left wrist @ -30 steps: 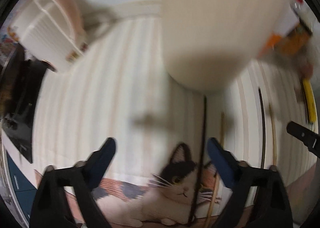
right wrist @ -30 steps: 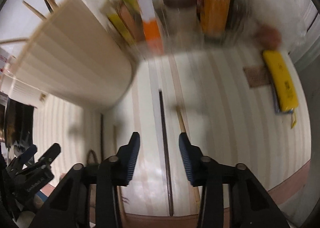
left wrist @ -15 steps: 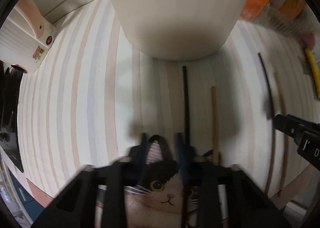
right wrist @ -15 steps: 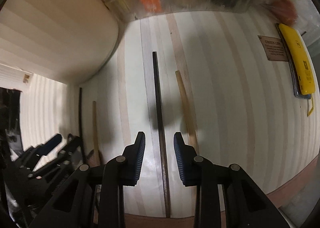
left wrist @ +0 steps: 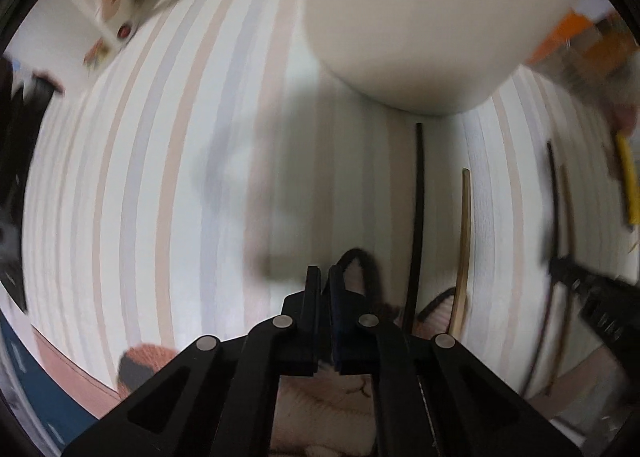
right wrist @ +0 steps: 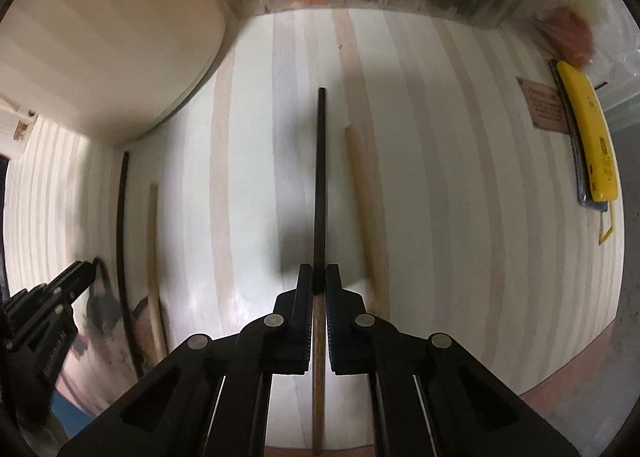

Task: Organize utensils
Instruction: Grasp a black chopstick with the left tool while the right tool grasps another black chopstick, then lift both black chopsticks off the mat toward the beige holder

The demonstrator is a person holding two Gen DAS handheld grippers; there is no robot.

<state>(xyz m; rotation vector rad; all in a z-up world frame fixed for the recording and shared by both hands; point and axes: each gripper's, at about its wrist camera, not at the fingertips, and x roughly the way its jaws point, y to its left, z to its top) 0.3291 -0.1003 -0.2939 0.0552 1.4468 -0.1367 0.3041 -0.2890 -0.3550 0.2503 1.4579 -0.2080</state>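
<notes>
Chopsticks lie on a striped mat (right wrist: 460, 185): the right gripper (right wrist: 319, 281), at lower centre, is clamped on a black chopstick (right wrist: 321, 177), a tan chopstick (right wrist: 366, 209) just right of it. Four sticks show in each view, two black and two tan. The left gripper (left wrist: 324, 281) is pressed shut on nothing, left of another black chopstick (left wrist: 416, 217). Only the right view shows a clear bin (right wrist: 360, 1) and a yellow case (right wrist: 588, 137); a cream container (left wrist: 420, 17) fills the upper part of the left view.

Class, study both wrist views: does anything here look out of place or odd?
Yes. The left hand-held gripper is shut with nothing visible between its jaws. The nearby black chopstick lies untouched to its right in that view. The right hand-held gripper, by contrast, is shut on the other black chopstick.
</notes>
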